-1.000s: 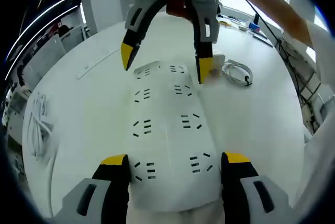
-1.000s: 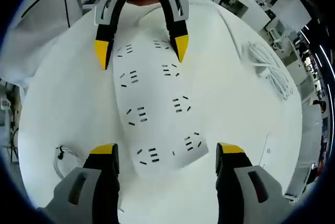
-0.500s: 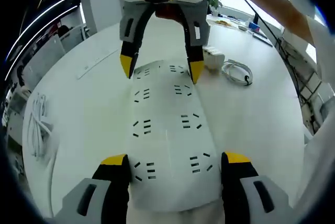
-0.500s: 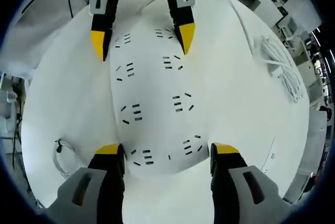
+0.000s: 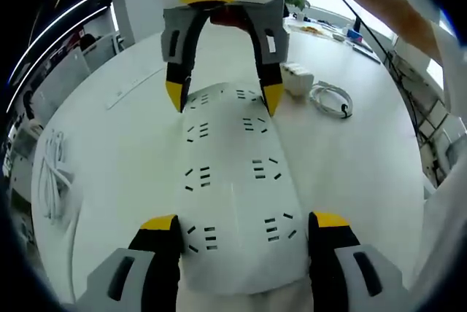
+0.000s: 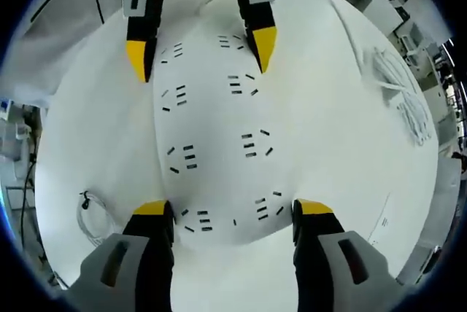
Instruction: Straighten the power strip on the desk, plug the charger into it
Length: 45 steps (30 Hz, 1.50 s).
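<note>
White power strip [image 5: 233, 181] lies flat on the desk [image 5: 109, 151]. We see the right gripper [image 6: 228, 213] now dropped over its far end, left gripper [image 5: 244, 228] at the near end, both wide open, straddling, not clamping. Charger [image 5: 295, 79] sits just beyond the strip, unplugged.

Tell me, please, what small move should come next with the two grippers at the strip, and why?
Probably close both grippers on the strip's ends. The left gripper and right gripper each straddle one end of the power strip with jaws open beside its edges, so neither seems to grip it yet. A hold at both ends would let the person turn it straight on the desk.
</note>
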### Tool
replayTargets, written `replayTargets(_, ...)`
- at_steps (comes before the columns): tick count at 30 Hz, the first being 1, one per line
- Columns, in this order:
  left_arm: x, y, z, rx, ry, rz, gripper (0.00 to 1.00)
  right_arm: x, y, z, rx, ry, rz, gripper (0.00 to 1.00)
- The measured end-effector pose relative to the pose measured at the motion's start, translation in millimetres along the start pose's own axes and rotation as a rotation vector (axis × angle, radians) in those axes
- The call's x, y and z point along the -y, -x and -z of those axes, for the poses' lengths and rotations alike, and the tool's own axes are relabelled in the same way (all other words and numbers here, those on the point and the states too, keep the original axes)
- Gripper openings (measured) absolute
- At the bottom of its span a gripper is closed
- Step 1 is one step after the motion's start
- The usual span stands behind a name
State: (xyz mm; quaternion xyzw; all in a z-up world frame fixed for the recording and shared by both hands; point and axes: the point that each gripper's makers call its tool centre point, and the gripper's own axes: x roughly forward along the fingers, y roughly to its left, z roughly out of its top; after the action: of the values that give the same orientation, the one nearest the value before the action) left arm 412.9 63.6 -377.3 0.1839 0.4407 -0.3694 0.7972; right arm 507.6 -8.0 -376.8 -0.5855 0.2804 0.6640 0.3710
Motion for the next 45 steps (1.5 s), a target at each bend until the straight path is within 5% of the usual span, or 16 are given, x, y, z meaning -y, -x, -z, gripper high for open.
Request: replayTargets(45, -3.2, 1.3, 1.5, -0.061, -0.102, 0.059, 0.71, -11.6, 1.0, 1.9, -0.004, -0.12, 0.021, 0.65)
